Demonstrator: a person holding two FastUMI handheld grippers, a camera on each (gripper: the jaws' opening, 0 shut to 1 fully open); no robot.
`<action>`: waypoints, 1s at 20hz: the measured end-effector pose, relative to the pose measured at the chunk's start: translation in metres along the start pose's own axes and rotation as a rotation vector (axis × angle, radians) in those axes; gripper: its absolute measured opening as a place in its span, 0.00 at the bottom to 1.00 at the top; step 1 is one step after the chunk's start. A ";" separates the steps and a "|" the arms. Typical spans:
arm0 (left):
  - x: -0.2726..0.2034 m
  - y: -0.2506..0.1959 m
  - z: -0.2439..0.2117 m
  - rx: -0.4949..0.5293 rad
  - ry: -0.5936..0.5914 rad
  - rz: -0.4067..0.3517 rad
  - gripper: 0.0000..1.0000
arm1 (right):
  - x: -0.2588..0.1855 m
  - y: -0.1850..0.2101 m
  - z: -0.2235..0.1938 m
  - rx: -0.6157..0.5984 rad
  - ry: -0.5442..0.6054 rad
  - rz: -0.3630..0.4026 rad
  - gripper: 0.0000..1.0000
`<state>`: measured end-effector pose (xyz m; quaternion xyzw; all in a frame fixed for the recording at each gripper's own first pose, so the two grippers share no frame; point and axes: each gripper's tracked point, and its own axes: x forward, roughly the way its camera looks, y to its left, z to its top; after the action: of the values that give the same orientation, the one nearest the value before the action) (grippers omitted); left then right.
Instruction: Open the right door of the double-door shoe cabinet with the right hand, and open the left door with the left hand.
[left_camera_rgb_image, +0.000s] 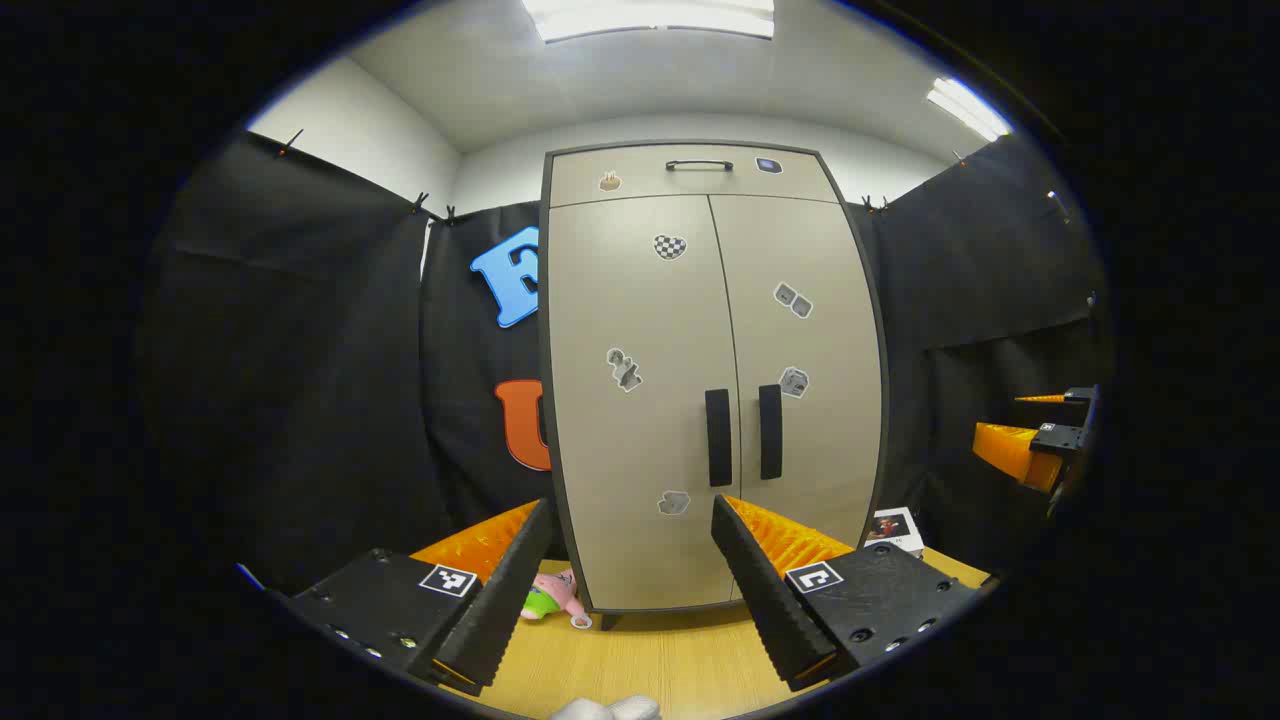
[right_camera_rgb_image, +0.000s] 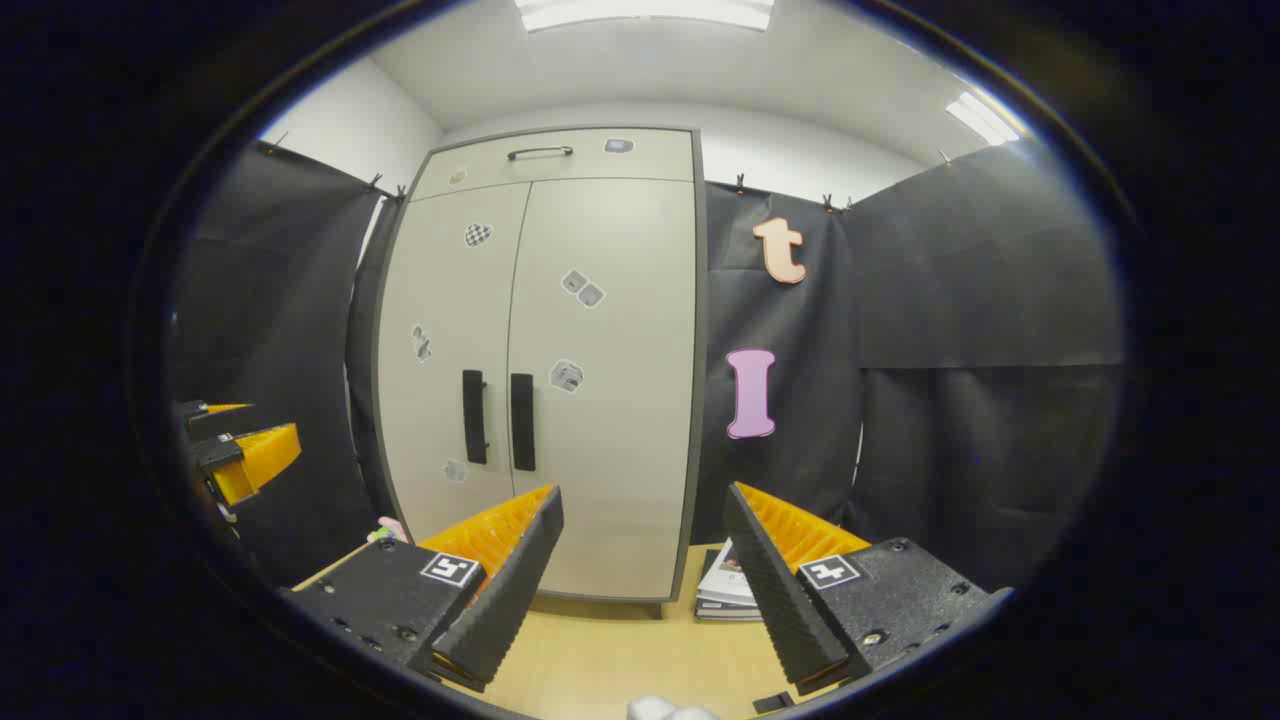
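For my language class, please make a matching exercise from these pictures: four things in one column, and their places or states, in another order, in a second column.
Things:
1. cabinet doors
2. pink toy
3. magazines
4. left gripper

Places or states:
a. on the table, by the cabinet's right side
b. open, holding nothing
c. both closed
d. on the table, at the cabinet's left front corner

Pairs: 1-c, 2-d, 3-a, 4-b

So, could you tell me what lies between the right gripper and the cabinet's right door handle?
Nothing: in the right gripper view, bare tabletop and air separate the right gripper from the right door handle.
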<state>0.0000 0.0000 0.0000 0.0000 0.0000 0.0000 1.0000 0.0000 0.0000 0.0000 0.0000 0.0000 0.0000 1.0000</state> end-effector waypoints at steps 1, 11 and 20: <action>0.000 0.000 -0.001 0.000 0.001 0.000 0.96 | -0.001 0.000 0.001 -0.002 -0.001 0.002 1.00; 0.003 0.000 0.000 -0.003 0.006 -0.001 0.96 | 0.003 0.004 0.003 -0.009 -0.009 0.006 1.00; 0.004 0.005 0.001 -0.003 0.009 -0.002 0.96 | 0.025 0.014 0.000 -0.028 0.005 0.015 1.00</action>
<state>0.0037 0.0047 0.0012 -0.0017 0.0047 -0.0009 1.0000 0.0249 0.0143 0.0003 -0.0138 0.0025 0.0077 0.9999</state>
